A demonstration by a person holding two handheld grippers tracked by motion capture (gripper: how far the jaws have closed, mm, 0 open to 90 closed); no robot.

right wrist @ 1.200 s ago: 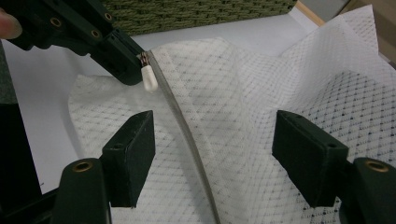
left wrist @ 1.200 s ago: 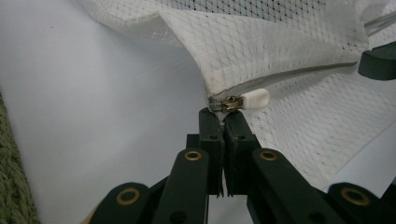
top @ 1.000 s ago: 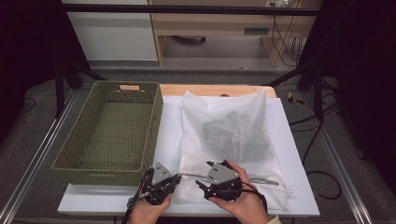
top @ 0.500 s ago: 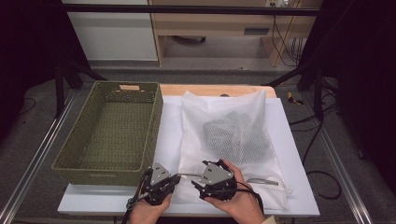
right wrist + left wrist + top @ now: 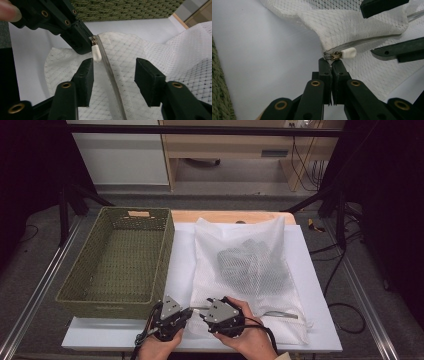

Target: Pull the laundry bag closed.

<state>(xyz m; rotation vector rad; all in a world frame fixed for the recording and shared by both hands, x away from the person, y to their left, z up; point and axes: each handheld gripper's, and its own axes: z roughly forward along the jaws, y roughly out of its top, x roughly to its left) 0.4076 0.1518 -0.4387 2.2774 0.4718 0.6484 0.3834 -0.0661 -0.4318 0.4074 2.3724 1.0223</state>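
Note:
A white mesh bag [image 5: 250, 265] with dark clothes inside lies on the white board [image 5: 310, 270]. My left gripper [image 5: 331, 62] is shut on the bag's near corner, right at the end of the zipper, beside the white zipper pull [image 5: 348, 52]. My right gripper [image 5: 113, 67] is open and straddles the zipper tape [image 5: 112, 82]. Its jaws have just been closing, and its left pad sits just below the zipper pull [image 5: 96, 53] without touching it. In the high view the left gripper [image 5: 187, 311] and right gripper [image 5: 204, 312] meet tip to tip at the board's front edge.
A green woven basket [image 5: 120, 290] stands to the left of the bag, its near wall close to the left gripper. Metal rails run along both sides of the table. The board's front edge lies just under both hands.
The right gripper has edged left toward the left gripper. The left gripper and the bag have stayed put.

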